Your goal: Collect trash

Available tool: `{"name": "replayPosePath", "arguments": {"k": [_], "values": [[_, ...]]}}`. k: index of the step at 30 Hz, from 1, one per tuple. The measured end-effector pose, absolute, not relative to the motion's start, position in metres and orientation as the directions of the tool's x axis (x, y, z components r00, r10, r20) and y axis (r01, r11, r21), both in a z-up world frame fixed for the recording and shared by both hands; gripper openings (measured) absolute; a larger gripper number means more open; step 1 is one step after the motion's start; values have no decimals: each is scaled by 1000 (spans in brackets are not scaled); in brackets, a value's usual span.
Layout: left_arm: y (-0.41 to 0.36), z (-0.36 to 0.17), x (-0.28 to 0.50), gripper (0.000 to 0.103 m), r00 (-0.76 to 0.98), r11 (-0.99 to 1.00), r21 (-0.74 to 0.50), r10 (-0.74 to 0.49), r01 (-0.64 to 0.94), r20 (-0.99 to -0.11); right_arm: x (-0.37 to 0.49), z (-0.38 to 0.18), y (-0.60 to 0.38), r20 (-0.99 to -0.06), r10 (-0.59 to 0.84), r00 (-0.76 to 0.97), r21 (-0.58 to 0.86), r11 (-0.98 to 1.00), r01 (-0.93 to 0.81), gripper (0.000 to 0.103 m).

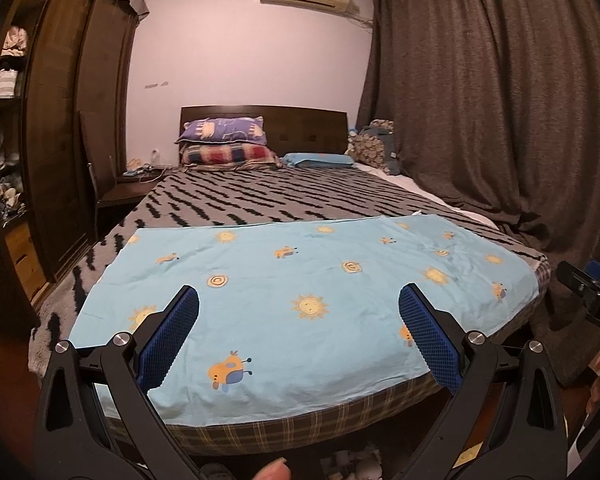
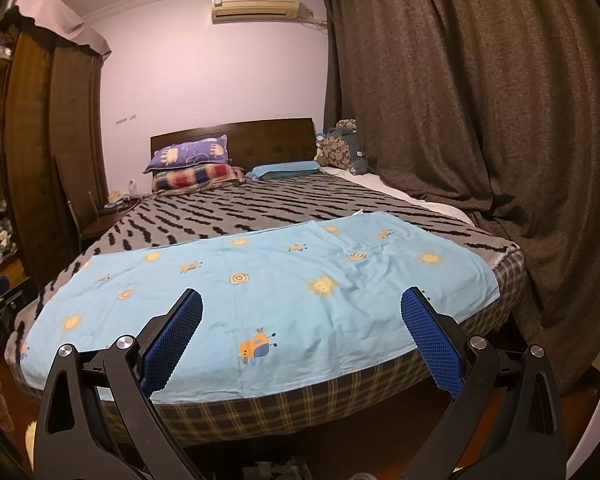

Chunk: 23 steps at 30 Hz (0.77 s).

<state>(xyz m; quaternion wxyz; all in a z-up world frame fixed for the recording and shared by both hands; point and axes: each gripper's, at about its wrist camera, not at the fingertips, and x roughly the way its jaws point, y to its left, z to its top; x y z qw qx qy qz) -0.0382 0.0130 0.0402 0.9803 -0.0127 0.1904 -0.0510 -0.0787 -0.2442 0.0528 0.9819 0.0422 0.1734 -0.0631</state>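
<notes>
grippers (image 1: 299, 336) (image 2: 301, 338) level, jaws wide apart

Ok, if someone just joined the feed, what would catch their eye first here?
Probably the light blue sheet with suns and cartoon animals, spread over the foot of the bed, right ahead of both open grippers, left gripper and right gripper. Next, the heavy brown curtain down the right side. No obvious trash lies on the bed.
</notes>
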Motion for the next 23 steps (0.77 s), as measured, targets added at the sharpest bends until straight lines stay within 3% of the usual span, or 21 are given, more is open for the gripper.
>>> {"name": "replayPosePath", "arguments": {"k": [10, 18, 23], "values": [[6, 38, -42, 95, 932, 993, -18, -119, 120, -343, -75, 50, -247, -357, -96, 929, 74, 989, 131, 100], [8, 36, -31, 95, 910, 989, -46, -149, 143, -388, -69, 48, -251, -366, -98, 926, 77, 988, 135, 100], [9, 37, -24, 95, 918, 990, -48, -140, 131, -371, -58, 49, -253, -365, -95, 926, 75, 989, 131, 100]]}}
